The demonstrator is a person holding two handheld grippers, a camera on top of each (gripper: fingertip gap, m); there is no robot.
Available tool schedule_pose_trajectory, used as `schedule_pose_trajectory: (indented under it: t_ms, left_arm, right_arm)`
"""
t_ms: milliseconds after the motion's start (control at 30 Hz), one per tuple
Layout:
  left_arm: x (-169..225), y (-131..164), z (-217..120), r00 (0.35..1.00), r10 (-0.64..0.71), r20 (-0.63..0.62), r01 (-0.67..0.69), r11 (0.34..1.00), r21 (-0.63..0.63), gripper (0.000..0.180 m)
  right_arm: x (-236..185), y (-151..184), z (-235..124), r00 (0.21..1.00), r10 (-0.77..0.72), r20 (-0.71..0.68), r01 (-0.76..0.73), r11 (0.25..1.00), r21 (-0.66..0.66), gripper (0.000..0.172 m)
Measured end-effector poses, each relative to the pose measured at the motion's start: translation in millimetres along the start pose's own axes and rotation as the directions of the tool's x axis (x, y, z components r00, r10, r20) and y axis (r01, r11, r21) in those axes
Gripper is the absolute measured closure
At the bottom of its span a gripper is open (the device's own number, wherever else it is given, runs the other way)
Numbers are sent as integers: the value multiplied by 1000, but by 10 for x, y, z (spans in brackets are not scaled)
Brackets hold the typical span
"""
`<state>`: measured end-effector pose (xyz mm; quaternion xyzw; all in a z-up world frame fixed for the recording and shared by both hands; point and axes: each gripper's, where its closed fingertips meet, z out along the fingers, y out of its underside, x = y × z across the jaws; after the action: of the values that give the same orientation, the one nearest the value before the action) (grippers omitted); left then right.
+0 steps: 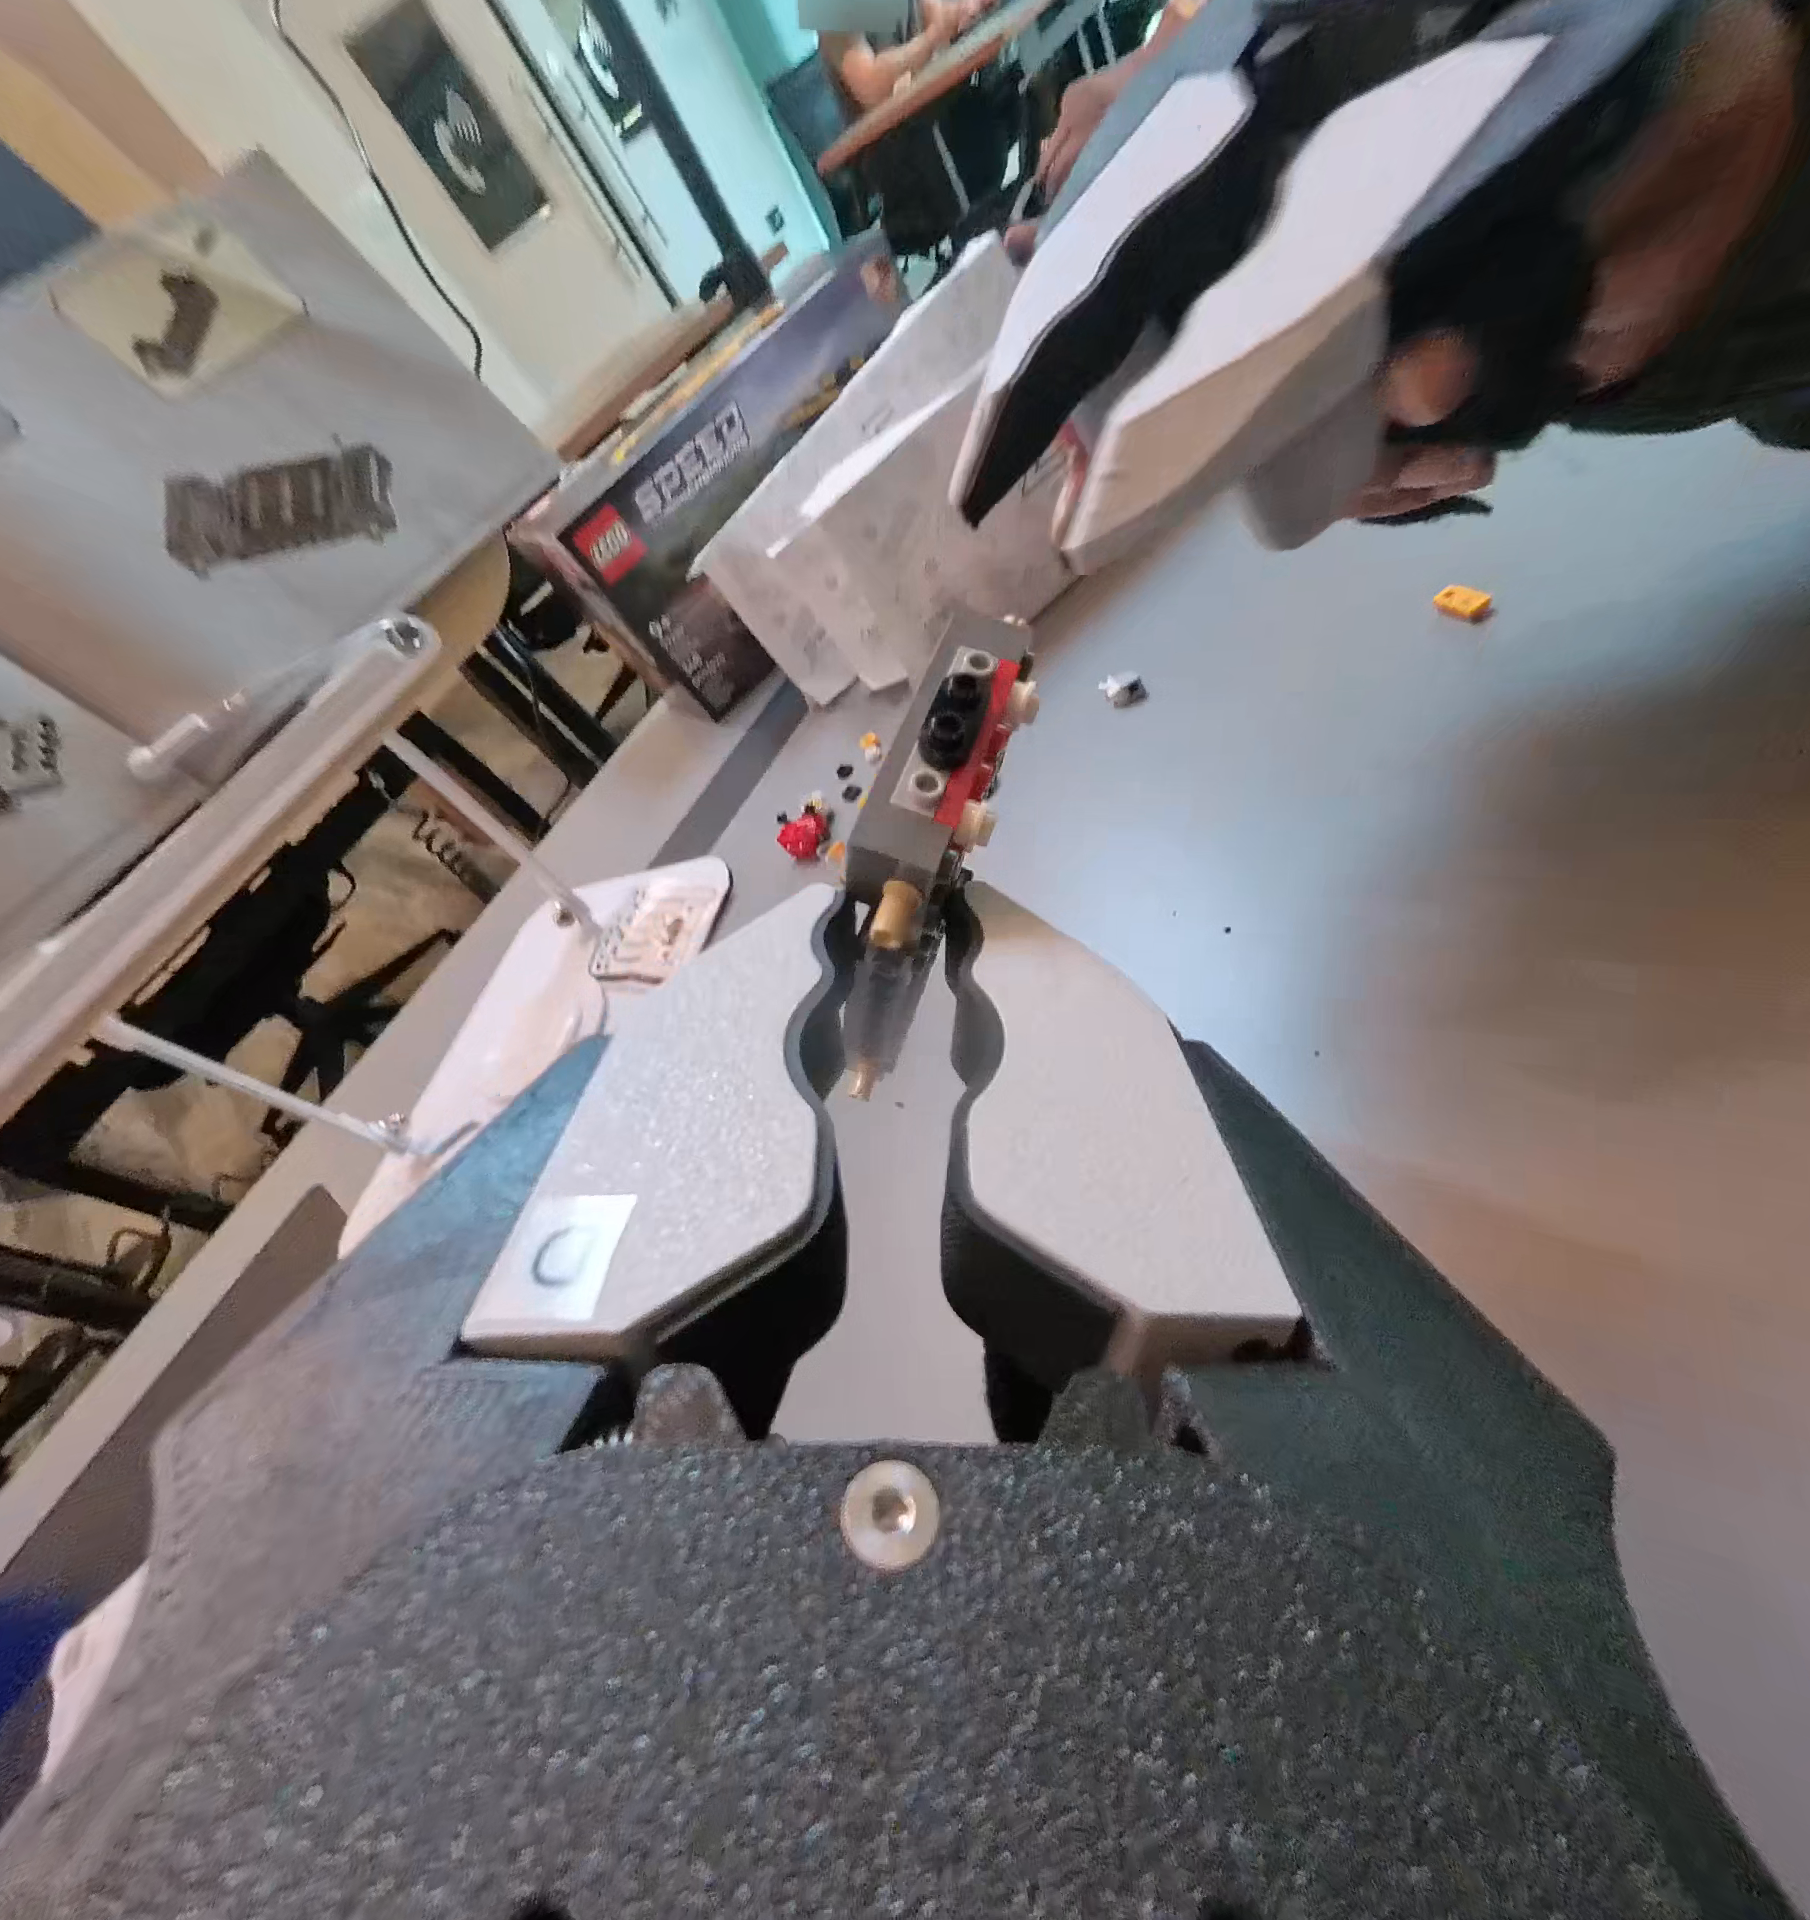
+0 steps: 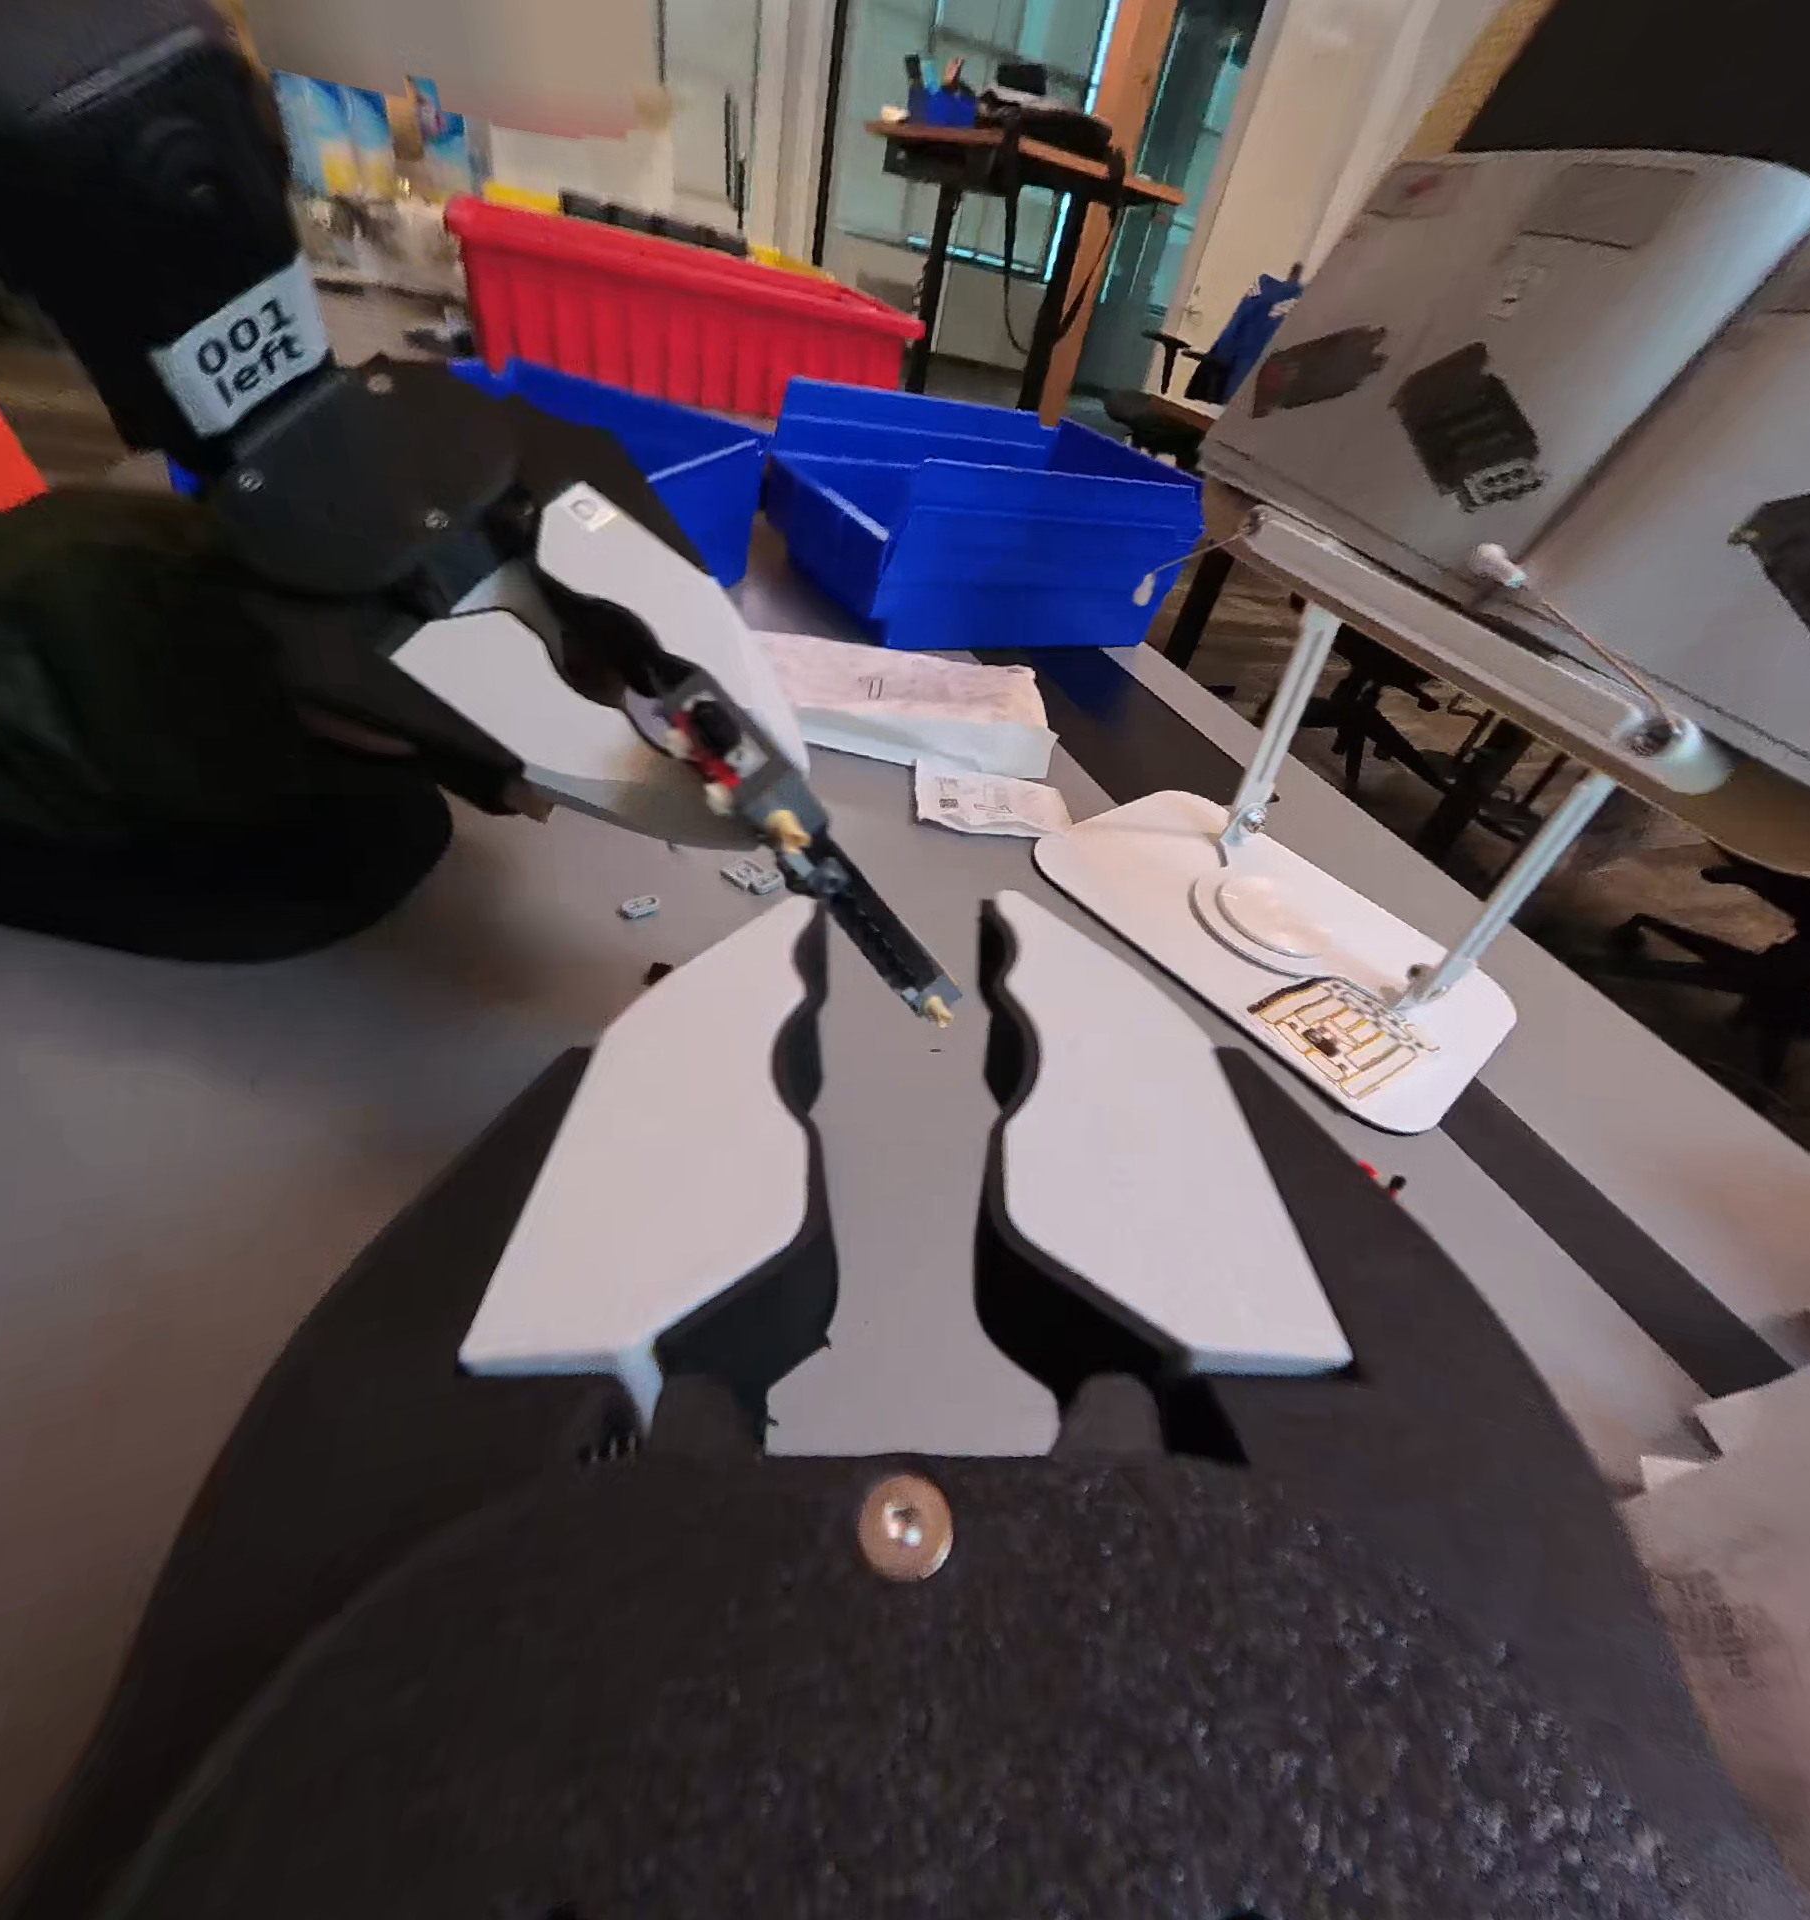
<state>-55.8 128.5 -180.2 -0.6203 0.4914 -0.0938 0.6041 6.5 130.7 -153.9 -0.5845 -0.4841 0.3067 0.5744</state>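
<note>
My left gripper (image 1: 899, 904) is shut on a brick assembly (image 1: 932, 758) made of grey, red and black parts with tan pins, and holds it above the grey table (image 1: 1400, 935). The right wrist view shows the left gripper (image 2: 750, 795) at the upper left, with the assembly's long black beam (image 2: 880, 935) pointing down and to the right. My right gripper (image 2: 901, 909) is open. The beam's free end lies in the gap between its fingers, and neither pad presses on it. The left wrist view shows the right gripper (image 1: 1031, 530) open, above and beyond the assembly.
A white stand base (image 2: 1275, 935) with a tilted picture board (image 2: 1503, 395) is on the right. Blue bins (image 2: 984, 520), a red bin (image 2: 672, 301) and paper sheets (image 2: 911, 696) lie behind. A dark box (image 1: 662, 540) and loose small pieces (image 1: 807, 831) (image 2: 750, 878) are on the table. Across from one pair of fingers to the other is roughly 8 cm.
</note>
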Motion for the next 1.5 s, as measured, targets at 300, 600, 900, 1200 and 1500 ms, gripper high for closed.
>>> schedule_pose_trajectory:
  t_ms: [300, 600, 900, 1200, 1500]
  left_arm:
    - [183, 115, 72, 996, 41, -85, -47, 996, -70, 165]
    - [351, 167, 111, 985, 72, -158, -87, 992, -94, 164]
    - [396, 161, 116, 982, 58, -182, -74, 994, -85, 164]
    - [391, 93, 110, 981, 101, -168, -106, 994, -25, 154]
    - [501, 136, 94, 957, 201, -209, -213, 976, -38, 160]
  right_arm:
    - [-232, 252, 184, 983, -178, 39, 182, 971, -153, 114]
    - [-377, 389, 228, 956, -276, 96, 291, 932, -215, 134]
    - [-436, 445, 239, 939, -322, 120, 342, 910, -235, 154]
    - [-366, 582, 244, 936, -338, 102, 352, 867, -352, 157]
    - [-495, 582, 254, 888, -435, 149, 457, 799, -392, 157]
